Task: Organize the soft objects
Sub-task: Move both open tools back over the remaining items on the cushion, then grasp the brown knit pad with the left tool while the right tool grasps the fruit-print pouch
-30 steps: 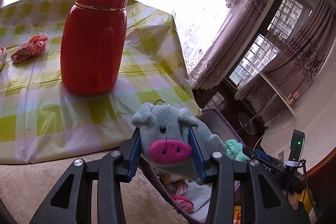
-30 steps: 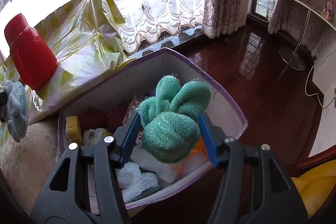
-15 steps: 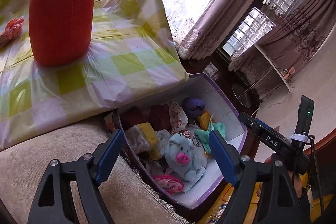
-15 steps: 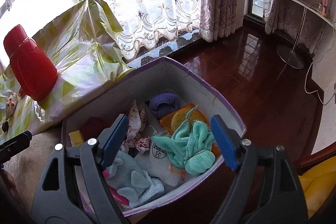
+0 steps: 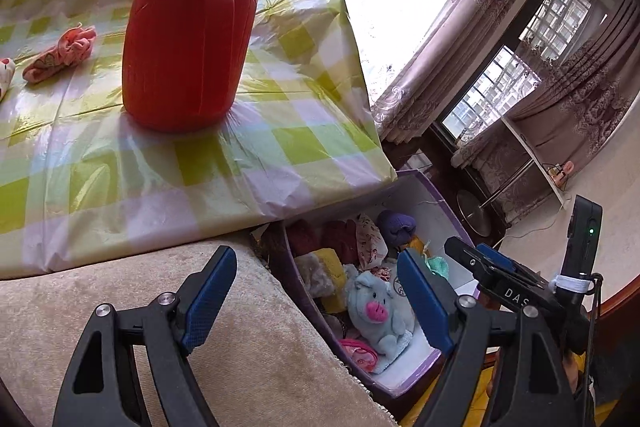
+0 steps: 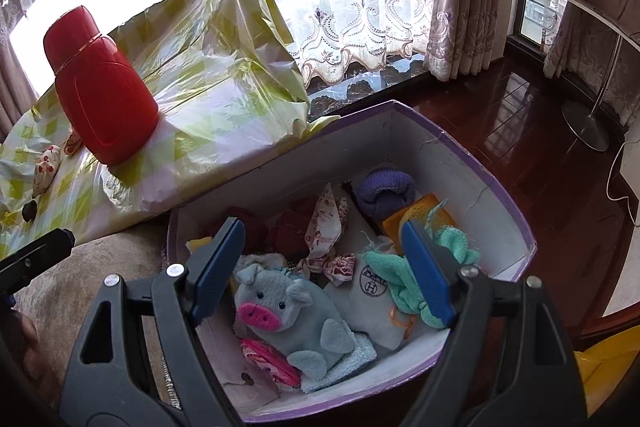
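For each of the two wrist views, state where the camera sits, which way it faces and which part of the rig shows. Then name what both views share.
Left wrist: on the left gripper, open, facing the checked table and red flask; the right gripper's tip shows at right.
Right wrist: on the right gripper, open, looking down into the purple box.
Shared: flask, box, grey pig plush.

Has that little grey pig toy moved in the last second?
Yes. The grey pig left the left gripper and now lies down in the purple box, beside the green cloth.
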`<move>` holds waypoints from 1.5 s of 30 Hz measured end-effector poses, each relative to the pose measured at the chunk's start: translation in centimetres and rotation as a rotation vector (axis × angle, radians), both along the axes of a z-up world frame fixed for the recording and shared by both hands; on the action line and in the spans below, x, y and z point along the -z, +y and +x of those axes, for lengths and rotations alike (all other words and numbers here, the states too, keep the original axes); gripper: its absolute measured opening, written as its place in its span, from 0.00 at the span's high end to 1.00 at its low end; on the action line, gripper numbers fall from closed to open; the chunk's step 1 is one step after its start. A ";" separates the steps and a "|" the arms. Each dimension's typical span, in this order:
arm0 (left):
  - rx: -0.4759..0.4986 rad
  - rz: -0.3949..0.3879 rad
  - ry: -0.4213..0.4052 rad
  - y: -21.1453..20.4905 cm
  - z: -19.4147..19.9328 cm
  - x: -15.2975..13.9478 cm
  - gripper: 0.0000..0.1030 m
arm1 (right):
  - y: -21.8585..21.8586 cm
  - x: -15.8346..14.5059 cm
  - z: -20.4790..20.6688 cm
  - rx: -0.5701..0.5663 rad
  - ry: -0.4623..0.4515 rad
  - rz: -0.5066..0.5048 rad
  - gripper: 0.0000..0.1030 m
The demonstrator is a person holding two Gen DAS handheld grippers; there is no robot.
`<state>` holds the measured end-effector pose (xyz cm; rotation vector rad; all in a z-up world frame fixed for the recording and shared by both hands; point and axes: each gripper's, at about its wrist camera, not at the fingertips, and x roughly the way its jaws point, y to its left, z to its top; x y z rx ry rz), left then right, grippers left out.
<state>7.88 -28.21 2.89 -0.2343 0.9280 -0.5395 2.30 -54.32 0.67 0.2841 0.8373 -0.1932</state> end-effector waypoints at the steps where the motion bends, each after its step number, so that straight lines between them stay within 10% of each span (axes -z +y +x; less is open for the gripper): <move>1: -0.016 -0.002 0.000 0.6 0.1 0.0 0.19 | 0.7 0.0 0.1 -0.017 0.001 0.002 0.20; 20: -0.374 -0.069 -0.010 15.2 0.3 0.6 0.19 | 17.0 -1.2 3.0 -0.398 0.009 0.021 0.20; 31: -0.767 -0.100 -0.043 28.5 0.5 0.6 0.19 | 23.3 -1.9 5.4 -0.515 0.000 -0.045 0.20; 45: -0.866 0.114 0.006 37.5 8.4 2.5 0.20 | 27.8 -1.6 8.5 -0.580 0.024 -0.093 0.19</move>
